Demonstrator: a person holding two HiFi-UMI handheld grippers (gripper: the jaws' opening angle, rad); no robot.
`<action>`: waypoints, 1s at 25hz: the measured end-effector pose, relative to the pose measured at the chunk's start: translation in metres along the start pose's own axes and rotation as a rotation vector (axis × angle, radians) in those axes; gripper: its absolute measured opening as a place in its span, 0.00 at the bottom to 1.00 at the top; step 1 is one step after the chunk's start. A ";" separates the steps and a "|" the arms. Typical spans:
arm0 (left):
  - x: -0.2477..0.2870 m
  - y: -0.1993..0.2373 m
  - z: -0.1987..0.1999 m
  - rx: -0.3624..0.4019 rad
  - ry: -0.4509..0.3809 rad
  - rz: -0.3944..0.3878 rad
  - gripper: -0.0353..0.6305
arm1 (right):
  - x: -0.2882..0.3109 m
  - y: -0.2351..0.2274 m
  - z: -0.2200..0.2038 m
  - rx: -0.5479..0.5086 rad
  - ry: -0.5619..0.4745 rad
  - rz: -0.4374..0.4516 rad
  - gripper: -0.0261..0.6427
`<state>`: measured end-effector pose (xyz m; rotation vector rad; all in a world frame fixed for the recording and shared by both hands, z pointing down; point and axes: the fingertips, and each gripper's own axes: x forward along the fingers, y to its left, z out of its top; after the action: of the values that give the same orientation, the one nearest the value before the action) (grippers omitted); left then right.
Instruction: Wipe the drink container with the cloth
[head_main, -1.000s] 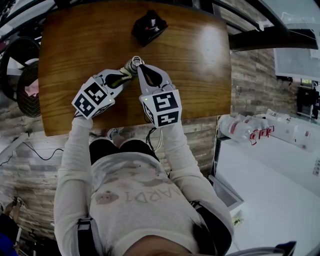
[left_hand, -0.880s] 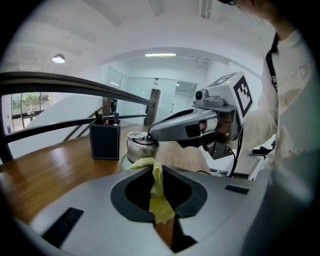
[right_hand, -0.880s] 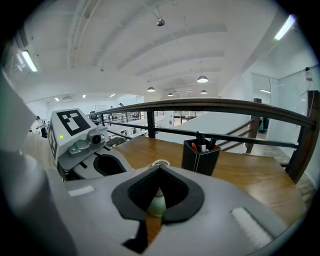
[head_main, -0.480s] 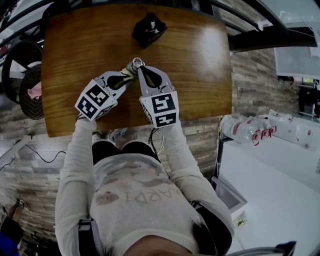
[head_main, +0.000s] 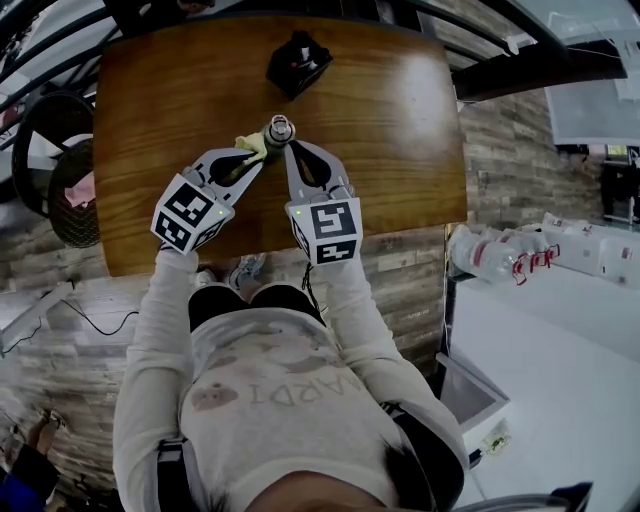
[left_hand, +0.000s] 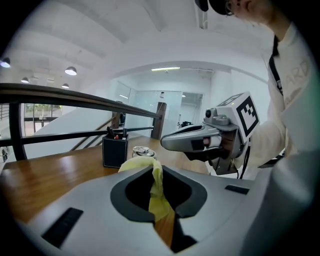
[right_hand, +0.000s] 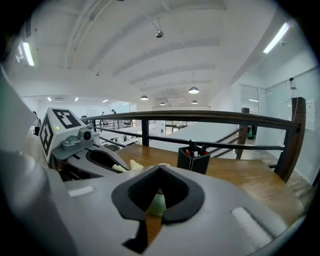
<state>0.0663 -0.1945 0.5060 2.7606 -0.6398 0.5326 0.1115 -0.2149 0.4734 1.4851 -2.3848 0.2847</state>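
A black square pen holder is blocking the far edge, while the brown wooden tabletop is lying open rightward.

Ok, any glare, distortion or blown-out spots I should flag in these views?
Head view: a glare patch on the glossy brown wooden table, whose edges bow. Left gripper view: the dark metal railing curves, corners vignetted black. Right gripper view: the white ceiling strip light is blown out.
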 end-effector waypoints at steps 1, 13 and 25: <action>-0.004 -0.002 0.002 0.003 -0.011 0.003 0.10 | -0.003 0.002 0.001 0.009 -0.006 -0.007 0.06; -0.058 -0.019 0.030 0.050 -0.098 0.045 0.10 | -0.047 0.024 0.020 0.062 -0.067 -0.098 0.06; -0.114 -0.040 0.064 0.093 -0.207 0.086 0.10 | -0.100 0.046 0.048 0.070 -0.143 -0.187 0.06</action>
<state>0.0081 -0.1387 0.3954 2.9115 -0.8018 0.3019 0.1038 -0.1268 0.3923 1.8028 -2.3410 0.2264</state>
